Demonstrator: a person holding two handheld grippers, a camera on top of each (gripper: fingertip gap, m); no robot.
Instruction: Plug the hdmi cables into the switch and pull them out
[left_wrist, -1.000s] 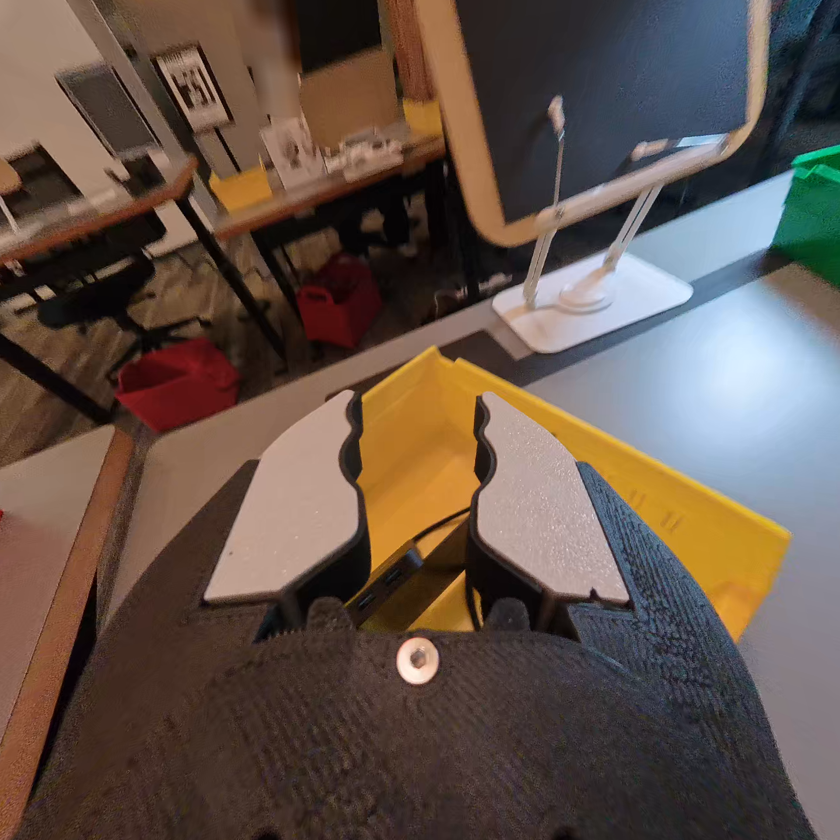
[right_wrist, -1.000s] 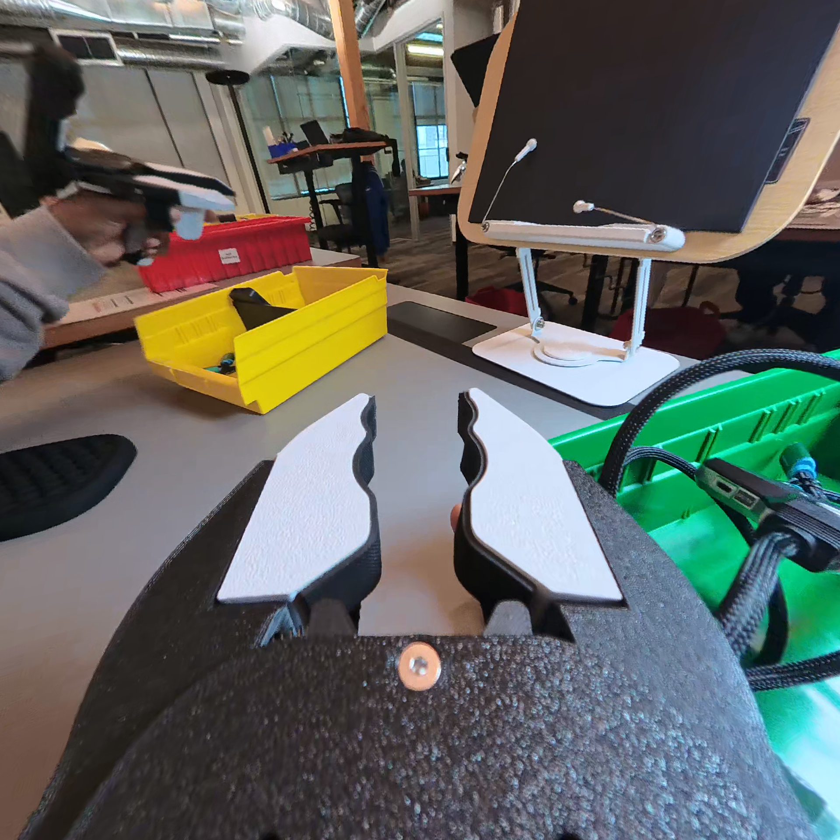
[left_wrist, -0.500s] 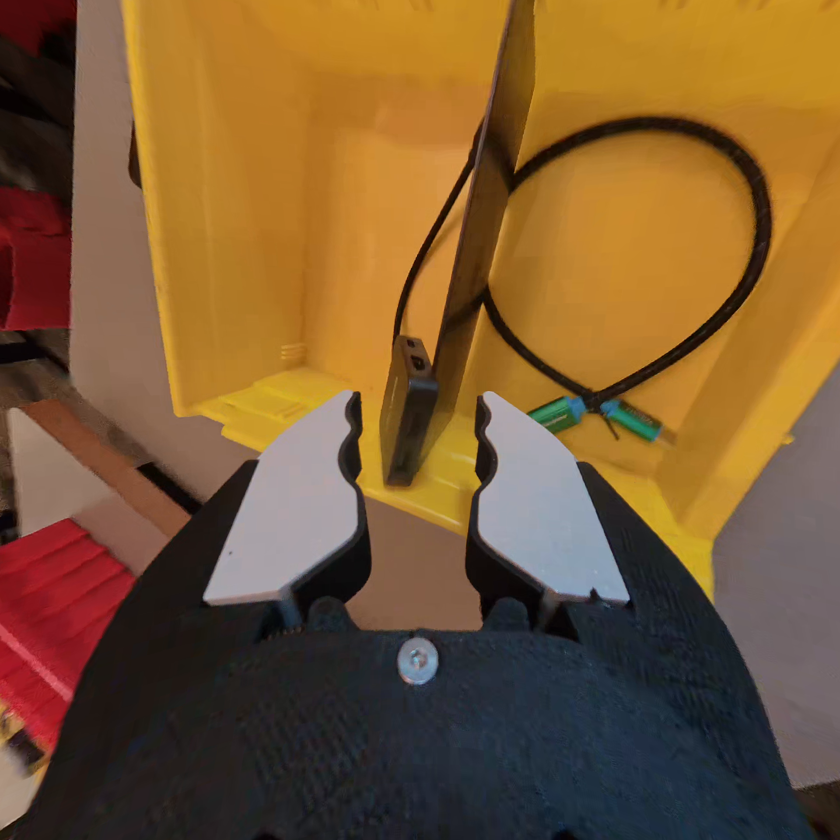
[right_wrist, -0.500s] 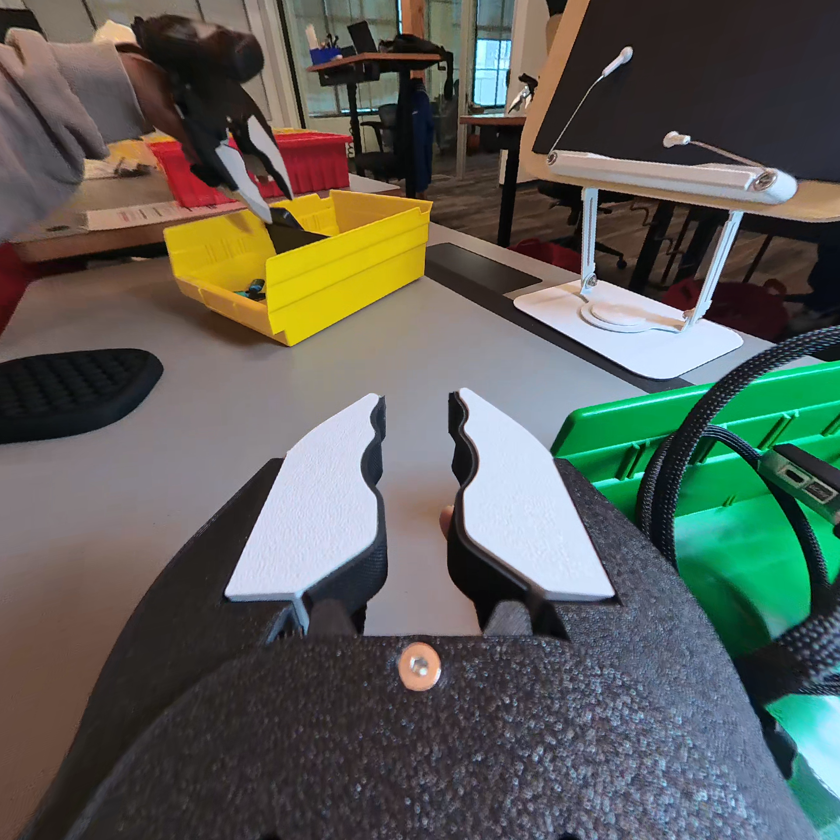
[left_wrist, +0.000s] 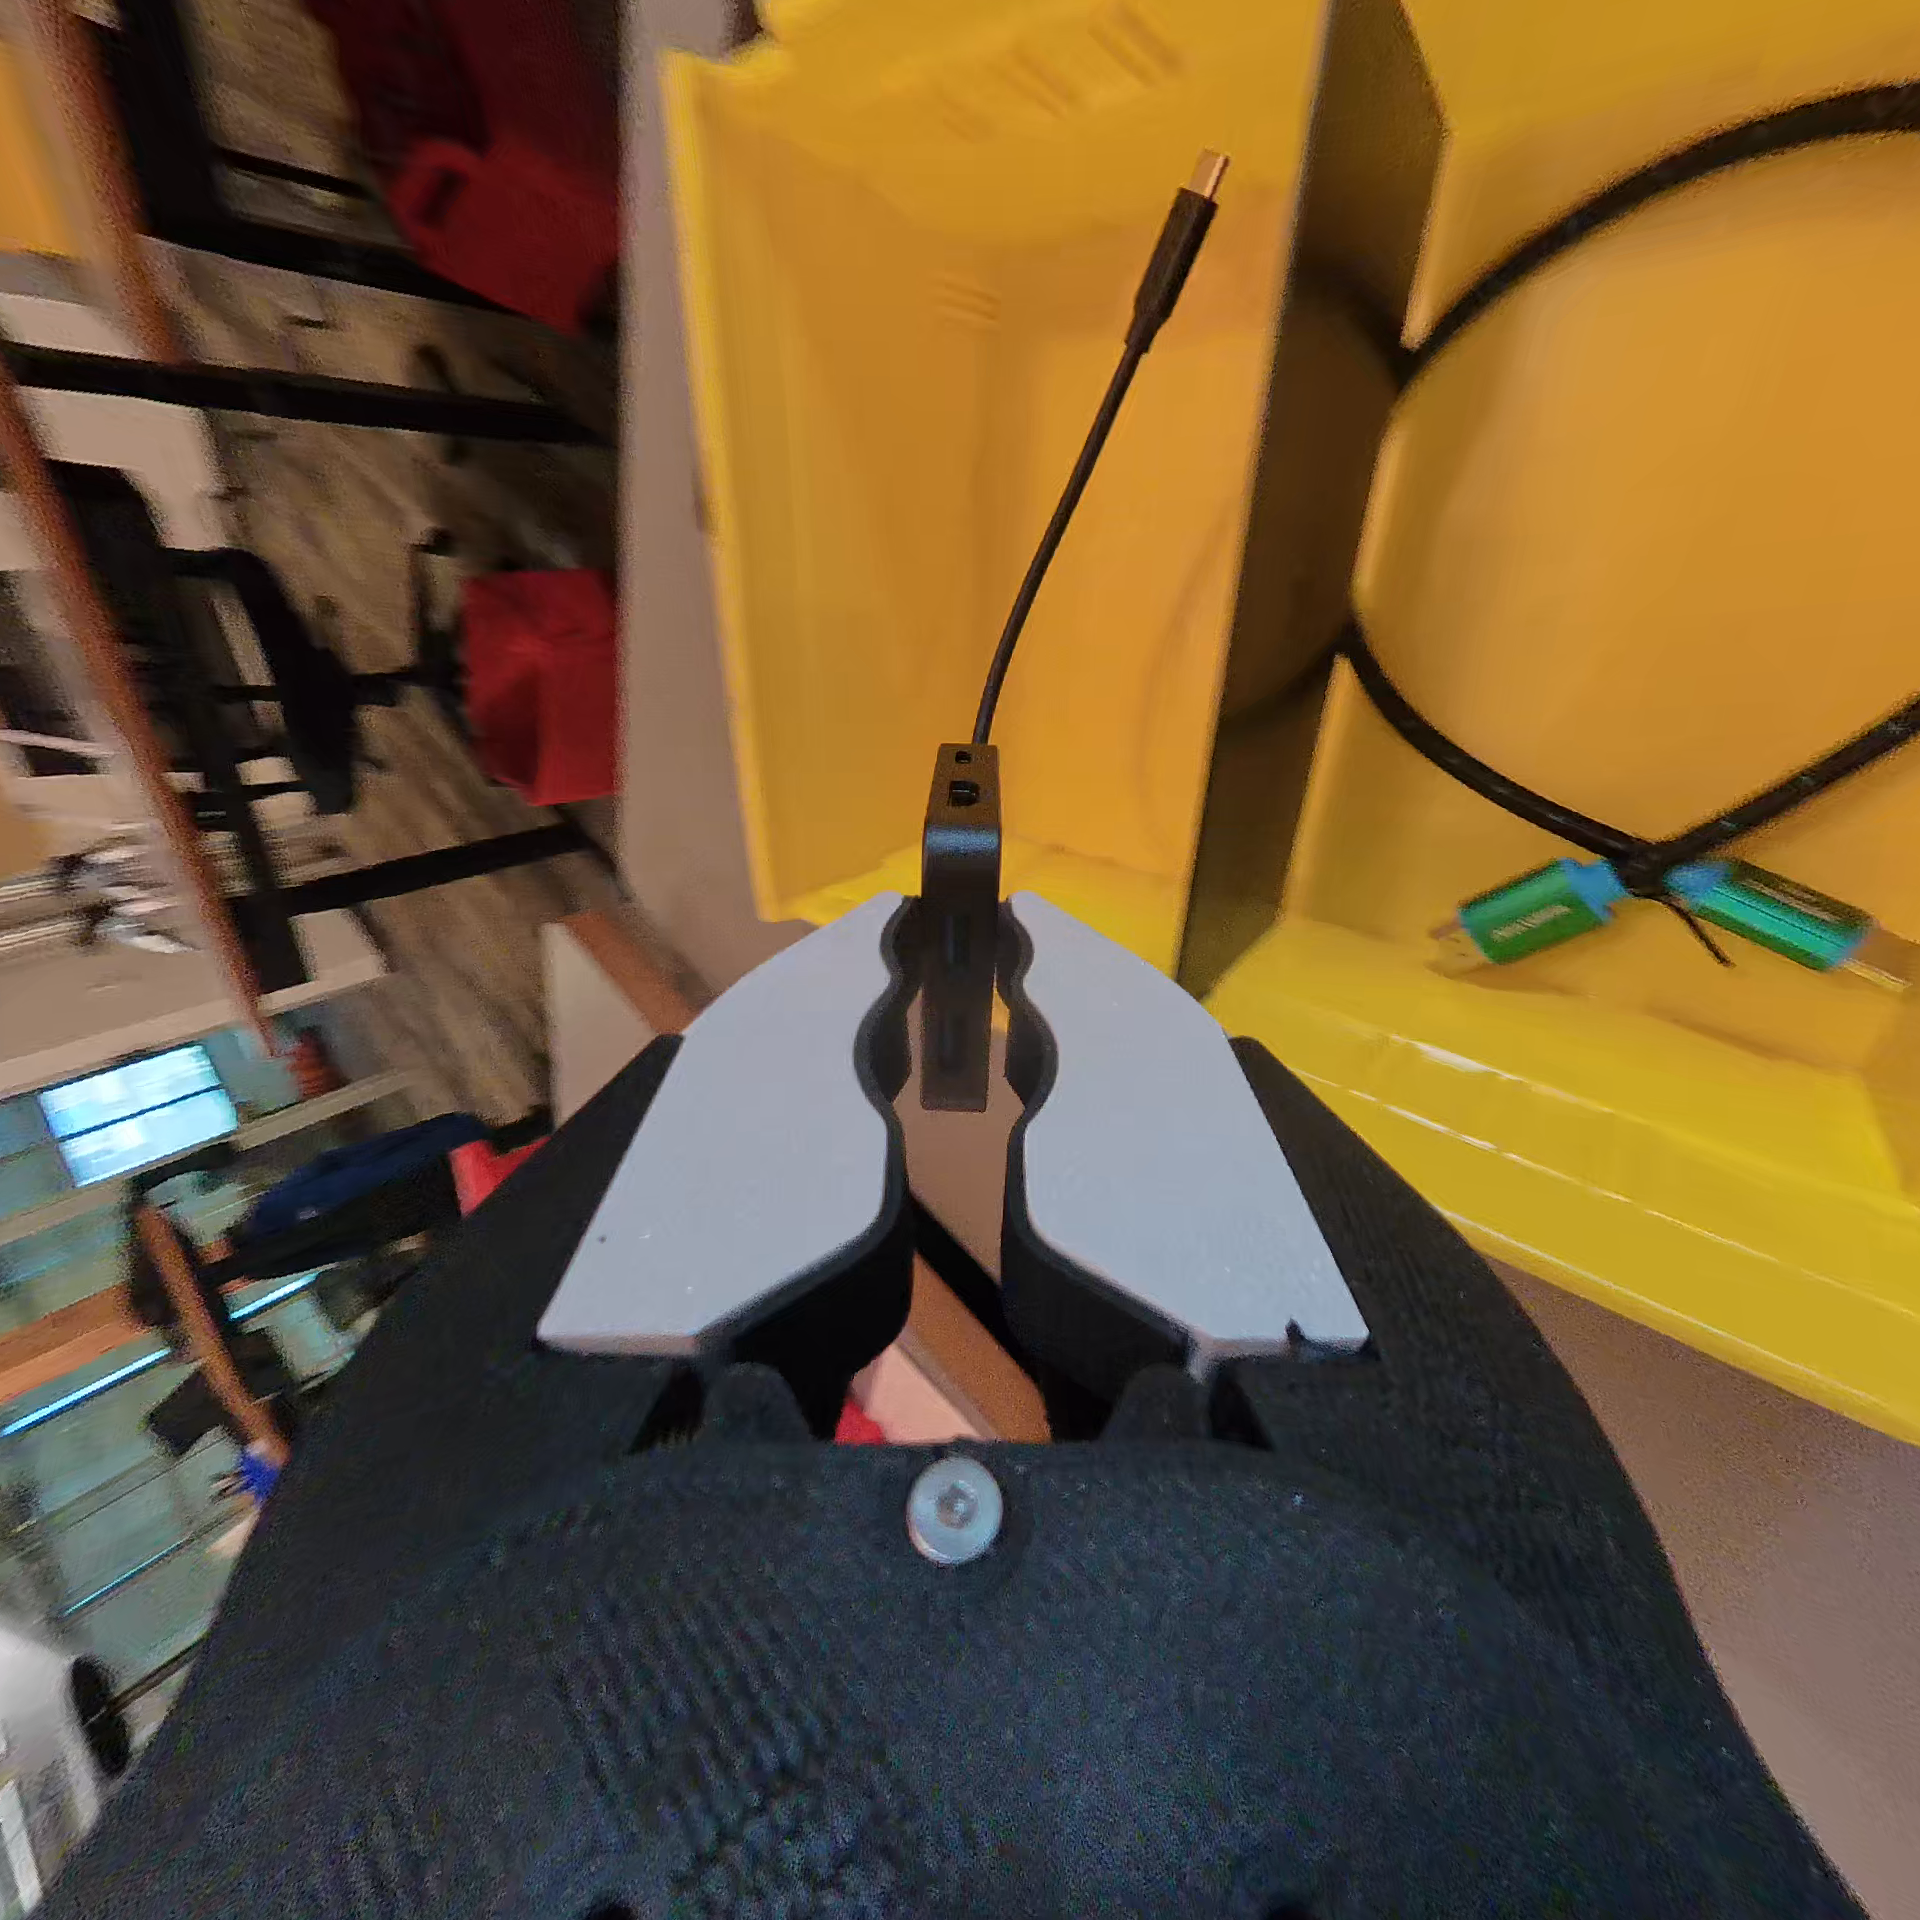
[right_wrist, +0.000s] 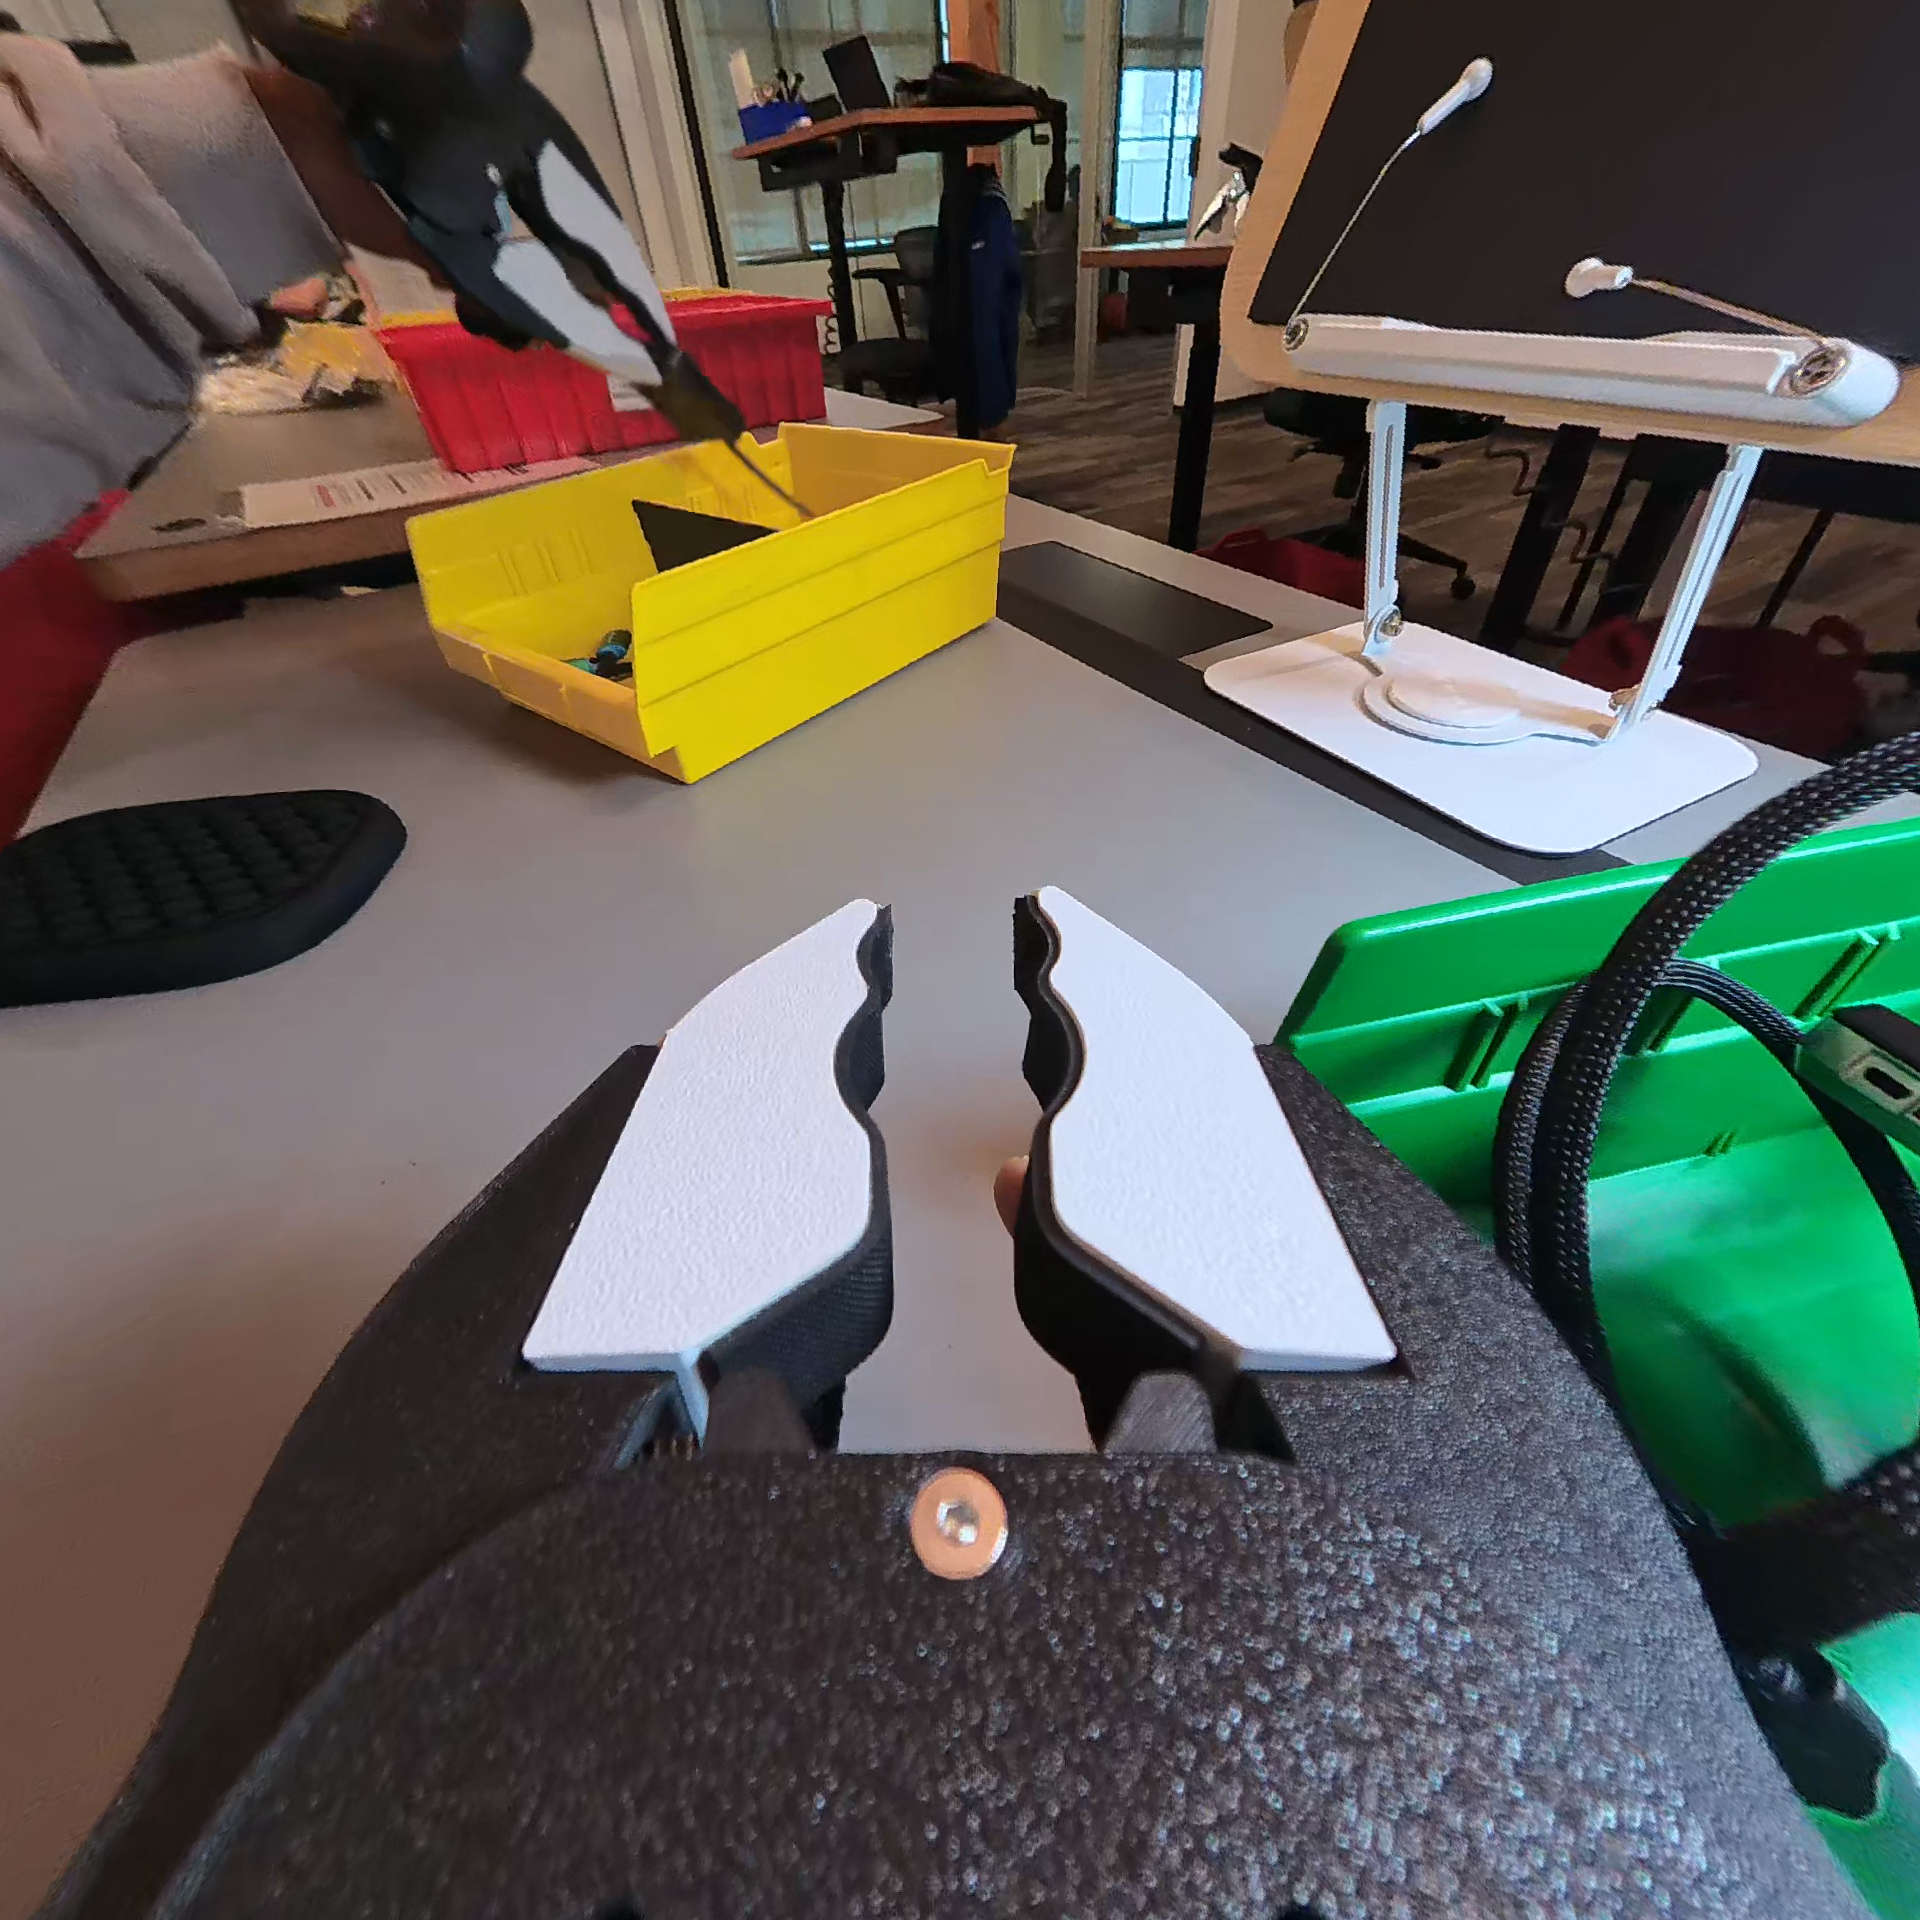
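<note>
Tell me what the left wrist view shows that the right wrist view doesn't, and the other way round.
Only the left wrist view shows the left tongs shut on the black switch up close, its thin cable ending in a small plug, and a braided cable with green connectors in the next compartment. Only the right wrist view shows the open, empty right tongs, the green bin of black cables, a white stand and a black pad. Both show the yellow bin and its black divider.

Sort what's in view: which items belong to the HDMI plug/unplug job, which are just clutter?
Job:
switch, held in left gripper
green-ended cable in yellow bin
braided cables in green bin
right gripper, open

Clutter:
white stand
black pad
red bin
</note>
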